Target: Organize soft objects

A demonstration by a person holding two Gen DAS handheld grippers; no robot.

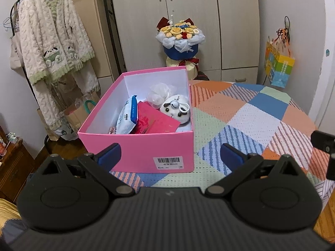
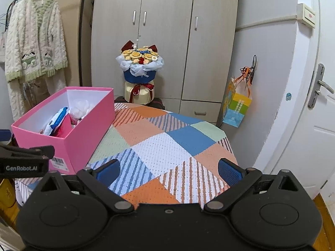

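On the bench (image 2: 167, 144), both tongs hung empty, and the soft things already lay in the pink box (image 1: 136, 146).

At ten o'clock in the left view the box held a white packet (image 1: 127, 117), a red envelope (image 1: 155, 121), a mesh puff (image 1: 160, 94) and a plush toy (image 1: 178, 108). The left tongs (image 1: 169, 156) stood apart just before the box; the right tongs (image 2: 168, 170) stood apart over bare patchwork cloth. Sorting looked nearly done; next would likely be withdrawing, or finding a lid.

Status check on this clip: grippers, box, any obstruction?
Left gripper open, empty. Right gripper open, empty. Pink box lidless on patchwork cloth, plush toy inside. Nothing blocking.
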